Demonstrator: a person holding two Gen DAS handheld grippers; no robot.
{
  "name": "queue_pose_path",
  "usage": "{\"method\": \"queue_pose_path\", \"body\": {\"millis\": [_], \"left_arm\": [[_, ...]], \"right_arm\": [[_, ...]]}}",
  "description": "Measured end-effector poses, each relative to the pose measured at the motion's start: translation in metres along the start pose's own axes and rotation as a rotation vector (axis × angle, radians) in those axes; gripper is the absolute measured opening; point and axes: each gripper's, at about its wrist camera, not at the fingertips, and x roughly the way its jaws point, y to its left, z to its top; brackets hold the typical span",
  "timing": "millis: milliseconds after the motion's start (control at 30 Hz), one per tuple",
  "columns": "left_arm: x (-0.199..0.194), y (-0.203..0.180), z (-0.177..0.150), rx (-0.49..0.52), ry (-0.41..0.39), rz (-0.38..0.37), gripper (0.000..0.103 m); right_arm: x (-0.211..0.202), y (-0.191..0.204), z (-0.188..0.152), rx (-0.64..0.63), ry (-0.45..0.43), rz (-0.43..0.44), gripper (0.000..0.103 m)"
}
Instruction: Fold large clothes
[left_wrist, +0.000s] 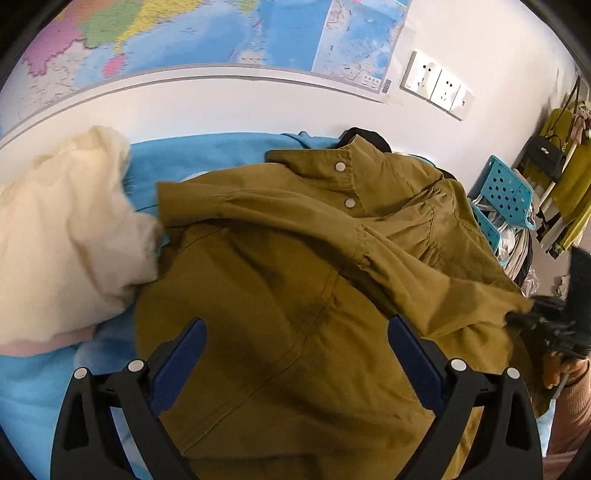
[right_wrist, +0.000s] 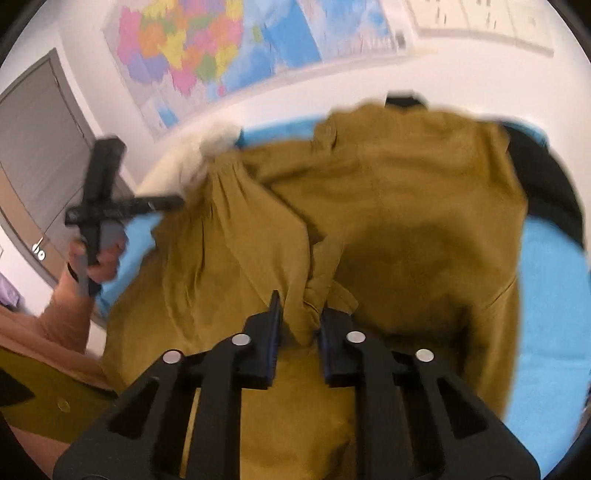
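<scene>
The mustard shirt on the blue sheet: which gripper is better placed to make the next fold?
Right. The right gripper already pinches a bunched sleeve end of the mustard shirt, so it can probably carry the sleeve across. The left gripper is wide open over the body and holds nothing.

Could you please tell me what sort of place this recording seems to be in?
Probably a bedroom at home: the mustard-brown button shirt lies on a light blue bed sheet, a colourful wall map hangs above, and clothes hang on a rack nearby.
</scene>
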Motion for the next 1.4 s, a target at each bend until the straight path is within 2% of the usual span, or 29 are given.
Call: {"method": "queue_pose_path", "body": {"millis": [167, 200, 267, 367, 400, 433, 500, 633, 700, 733, 800, 833, 867, 900, 933, 1000, 1033, 1100, 1167, 1200, 1267, 1333, 1400], "left_arm": [[-0.003, -0.006, 0.015, -0.027, -0.049, -0.039, 0.095], [0.000, -0.008, 0.019, -0.029, -0.056, -0.038, 0.095], [0.007, -0.011, 0.023, -0.027, -0.053, -0.027, 0.095], [0.033, -0.010, 0.027, -0.032, -0.010, 0.044, 0.095], [0.039, -0.007, 0.027, -0.039, 0.008, 0.050, 0.095], [0.047, -0.004, 0.027, -0.054, 0.032, 0.062, 0.095], [0.057, 0.006, 0.026, -0.083, 0.065, 0.080, 0.094], [0.053, 0.014, 0.026, -0.097, 0.057, 0.090, 0.094], [0.048, 0.013, 0.029, -0.092, 0.036, 0.118, 0.094], [0.046, 0.013, 0.031, -0.083, 0.025, 0.120, 0.094], [0.049, 0.013, 0.035, -0.070, 0.025, 0.123, 0.094], [0.053, 0.015, 0.037, -0.075, 0.037, 0.131, 0.094], [0.058, 0.017, 0.040, -0.089, 0.053, 0.130, 0.094], [0.062, 0.019, 0.041, -0.101, 0.062, 0.126, 0.094], [0.066, 0.022, 0.043, -0.114, 0.072, 0.120, 0.094], [0.067, 0.029, 0.043, -0.132, 0.080, 0.140, 0.092], [0.069, 0.030, 0.044, -0.133, 0.082, 0.148, 0.092], [0.071, 0.032, 0.042, -0.141, 0.094, 0.153, 0.092], [0.073, 0.029, 0.039, -0.112, 0.104, 0.174, 0.092], [0.073, 0.025, 0.038, -0.087, 0.115, 0.194, 0.092], [0.066, 0.022, 0.035, -0.063, 0.107, 0.202, 0.092], [0.050, 0.016, 0.032, -0.028, 0.078, 0.186, 0.092], [0.033, 0.011, 0.030, 0.013, 0.039, 0.164, 0.092]], "right_arm": [[-0.036, -0.005, 0.056, -0.017, -0.097, -0.198, 0.015], [-0.035, -0.008, 0.062, -0.021, -0.099, -0.232, 0.017], [-0.024, -0.019, 0.075, -0.005, -0.087, -0.300, 0.029], [0.007, -0.040, 0.076, 0.023, -0.017, -0.267, 0.049], [0.016, -0.046, 0.074, 0.036, -0.008, -0.293, 0.069], [0.022, -0.053, 0.069, 0.045, -0.005, -0.297, 0.083], [0.018, -0.065, 0.062, 0.076, -0.034, -0.278, 0.083], [-0.009, -0.086, 0.044, 0.156, -0.111, -0.212, 0.087], [-0.016, -0.090, 0.036, 0.150, -0.114, -0.199, 0.090], [-0.011, -0.089, 0.031, 0.125, -0.087, -0.199, 0.094], [0.003, -0.083, 0.030, 0.076, -0.022, -0.232, 0.094], [0.013, -0.081, 0.031, 0.052, 0.004, -0.257, 0.090], [0.024, -0.079, 0.032, 0.024, 0.029, -0.289, 0.078], [0.033, -0.080, 0.033, 0.022, 0.064, -0.274, 0.040], [0.038, -0.083, 0.037, 0.045, 0.086, -0.260, 0.028], [0.041, -0.086, 0.047, 0.042, 0.063, -0.310, 0.022], [0.045, -0.086, 0.051, 0.025, 0.055, -0.356, 0.022], [0.056, -0.096, 0.054, 0.086, 0.072, -0.367, 0.022], [0.073, -0.102, 0.051, 0.074, 0.156, -0.397, 0.034], [0.076, -0.103, 0.050, 0.067, 0.165, -0.400, 0.036], [0.063, -0.099, 0.053, 0.076, 0.131, -0.405, 0.041], [0.037, -0.087, 0.056, 0.069, 0.035, -0.417, 0.055], [0.021, -0.073, 0.060, 0.048, -0.029, -0.376, 0.057]]}}
